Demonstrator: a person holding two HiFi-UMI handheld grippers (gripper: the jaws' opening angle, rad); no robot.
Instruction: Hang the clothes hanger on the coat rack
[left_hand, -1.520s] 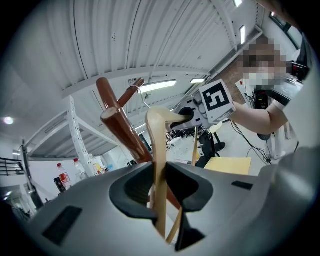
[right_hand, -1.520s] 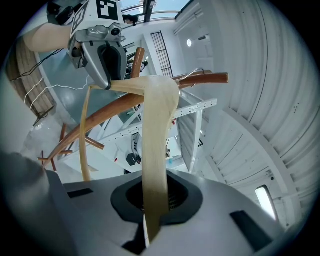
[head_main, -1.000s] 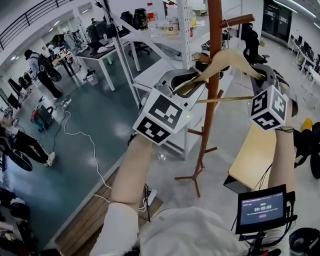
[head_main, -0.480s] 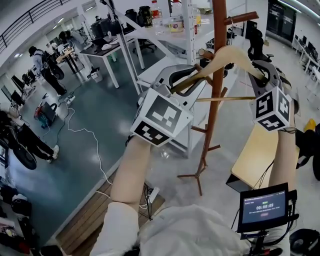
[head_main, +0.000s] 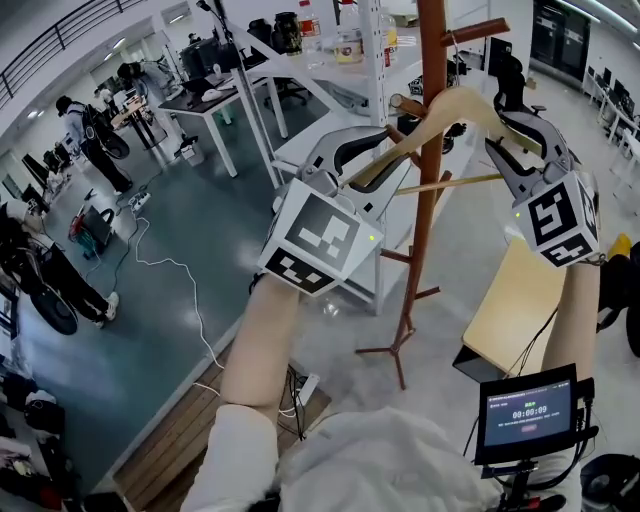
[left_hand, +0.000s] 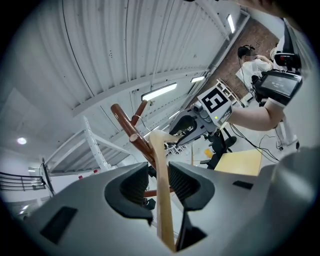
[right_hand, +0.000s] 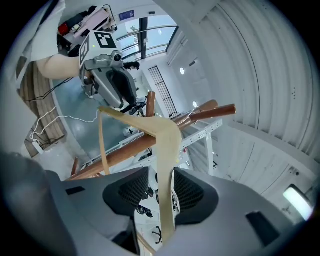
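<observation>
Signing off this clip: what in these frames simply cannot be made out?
1. Hook of the clothes hanger: in the head view it is hidden behind the pole of the coat rack. Neither gripper view shows it, so whether it is hung is unknown.
2. Top of the coat rack: cut off by the upper edge of the head view.
3. Small print on the screen: too small to read in the head view.

You are opening the left gripper (head_main: 352, 160) and right gripper (head_main: 508, 152), with the hanger (head_main: 468, 101) ends lying between their jaws, against the coat rack (head_main: 432, 60).
</observation>
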